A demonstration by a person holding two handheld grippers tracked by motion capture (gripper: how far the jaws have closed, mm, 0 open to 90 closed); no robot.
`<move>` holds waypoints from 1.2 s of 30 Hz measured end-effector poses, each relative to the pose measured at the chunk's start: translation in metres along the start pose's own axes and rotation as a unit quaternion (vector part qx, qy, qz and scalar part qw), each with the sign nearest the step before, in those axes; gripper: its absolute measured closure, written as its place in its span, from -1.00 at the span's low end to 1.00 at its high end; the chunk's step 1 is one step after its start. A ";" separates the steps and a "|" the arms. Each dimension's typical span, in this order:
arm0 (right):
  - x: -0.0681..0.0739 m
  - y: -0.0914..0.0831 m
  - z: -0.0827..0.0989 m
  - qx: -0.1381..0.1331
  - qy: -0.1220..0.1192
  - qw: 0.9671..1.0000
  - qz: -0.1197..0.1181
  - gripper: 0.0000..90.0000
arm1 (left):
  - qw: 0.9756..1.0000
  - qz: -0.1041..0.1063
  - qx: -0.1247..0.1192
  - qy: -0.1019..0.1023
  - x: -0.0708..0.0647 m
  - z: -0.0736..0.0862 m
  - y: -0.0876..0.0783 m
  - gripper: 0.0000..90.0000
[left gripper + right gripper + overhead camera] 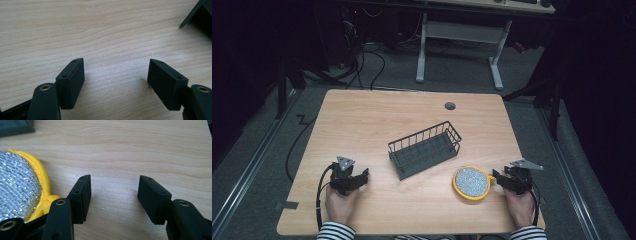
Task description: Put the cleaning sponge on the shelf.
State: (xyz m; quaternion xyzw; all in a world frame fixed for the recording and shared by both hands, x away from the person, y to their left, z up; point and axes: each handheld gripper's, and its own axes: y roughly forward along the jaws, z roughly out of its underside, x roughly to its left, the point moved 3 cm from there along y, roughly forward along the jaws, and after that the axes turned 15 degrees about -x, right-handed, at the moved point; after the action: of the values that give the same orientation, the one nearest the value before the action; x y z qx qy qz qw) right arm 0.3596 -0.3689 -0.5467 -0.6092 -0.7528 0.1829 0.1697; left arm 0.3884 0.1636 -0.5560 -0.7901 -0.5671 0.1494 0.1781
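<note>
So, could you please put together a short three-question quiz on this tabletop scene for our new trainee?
1. True or false: the right gripper is clamped on the yellow-rimmed scouring pad.
2. Which thing lies nearer the middle of the table: A) the black wire basket, or B) the scouring pad?
3. Fill in: between the open jaws of the left gripper one sees bare ____.

Key
1. False: its jaws stand open beside the pad, with nothing between them.
2. A.
3. Wood, the tabletop itself.
</note>
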 end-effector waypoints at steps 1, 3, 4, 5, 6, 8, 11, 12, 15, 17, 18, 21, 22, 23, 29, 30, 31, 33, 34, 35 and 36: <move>-0.001 -0.002 -0.001 -0.003 0.004 1.000 -0.001 0.00 | 1.000 0.000 -0.003 -0.007 0.000 0.000 0.000 -0.32; -0.001 -0.004 -0.002 -0.006 0.002 1.000 -0.003 0.00 | 1.000 0.001 -0.004 -0.010 0.001 0.000 -0.001 -0.32; 0.000 -0.009 -0.004 -0.005 0.008 1.000 -0.013 0.01 | 1.000 0.001 -0.004 -0.012 0.001 0.000 -0.001 -0.32; 0.001 -0.012 -0.006 -0.004 0.006 1.000 -0.018 0.01 | 1.000 0.000 -0.004 -0.011 0.001 0.000 -0.001 -0.32; 0.002 -0.014 -0.007 -0.005 0.007 1.000 -0.022 0.01 | 1.000 -0.002 -0.003 -0.008 0.000 0.000 0.000 -0.32; 0.003 -0.017 -0.009 -0.005 0.005 1.000 -0.026 0.01 | 1.000 -0.006 0.000 0.002 -0.001 0.000 0.000 -0.32; 0.006 -0.023 -0.014 -0.009 0.008 0.999 -0.043 0.02 | 1.000 -0.007 0.001 0.005 -0.002 0.000 0.000 -0.33; 0.008 -0.025 -0.016 -0.007 0.011 0.999 -0.049 0.02 | 1.000 -0.007 0.001 0.005 -0.002 0.000 0.000 -0.33; 0.016 -0.027 -0.021 0.000 0.008 0.998 -0.070 0.01 | 1.000 -0.008 0.001 0.006 -0.002 0.000 0.000 -0.33; 0.023 -0.025 -0.024 0.005 0.002 0.996 -0.086 0.00 | 1.000 -0.007 0.001 0.006 -0.002 0.000 0.000 -0.33; 0.025 -0.024 -0.025 0.005 0.000 0.996 -0.091 0.00 | 1.000 -0.007 0.001 0.006 -0.002 0.000 0.000 -0.33; 0.034 -0.020 -0.027 0.017 -0.001 0.994 -0.109 -0.01 | 1.000 -0.007 0.002 0.006 -0.002 0.000 0.000 -0.33; 0.037 -0.018 -0.027 0.020 -0.008 0.993 -0.114 -0.01 | 1.000 -0.008 0.001 0.006 -0.002 0.000 0.000 -0.33; 0.040 -0.017 -0.028 0.023 -0.011 0.993 -0.118 -0.02 | 1.000 -0.007 0.002 0.006 -0.002 0.000 0.000 -0.33; 0.050 -0.011 -0.032 0.038 -0.019 0.990 -0.132 -0.04 | 1.000 -0.007 0.002 0.006 -0.002 0.000 0.000 -0.34; 0.052 -0.008 -0.033 0.044 -0.020 0.989 -0.137 -0.05 | 1.000 -0.007 0.002 0.006 -0.002 0.000 0.000 -0.34; 0.053 -0.007 -0.034 0.050 -0.022 0.989 -0.138 -0.05 | 1.000 -0.008 0.002 0.006 -0.002 0.000 0.000 -0.34; 0.053 -0.005 -0.034 0.053 -0.025 0.989 -0.137 -0.05 | 1.000 -0.009 0.002 0.005 -0.002 0.000 0.000 -0.34; 0.053 -0.002 -0.034 0.057 -0.025 0.988 -0.140 -0.06 | 1.000 -0.009 0.002 0.005 -0.002 0.000 0.000 -0.34; 0.053 -0.002 -0.034 0.057 -0.025 0.988 -0.140 -0.06 | 1.000 -0.009 0.002 0.005 -0.002 0.000 0.000 -0.34; 0.053 0.001 -0.034 0.067 -0.022 0.988 -0.140 -0.06 | 1.000 -0.008 0.002 0.005 -0.002 0.000 0.000 -0.34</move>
State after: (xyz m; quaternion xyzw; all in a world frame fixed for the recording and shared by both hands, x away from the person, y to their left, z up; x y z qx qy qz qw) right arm 0.3661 -0.3149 -0.5153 -0.4810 -0.8203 0.2207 0.2168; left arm 0.3879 0.1616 -0.5564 -0.7857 -0.5726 0.1448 0.1838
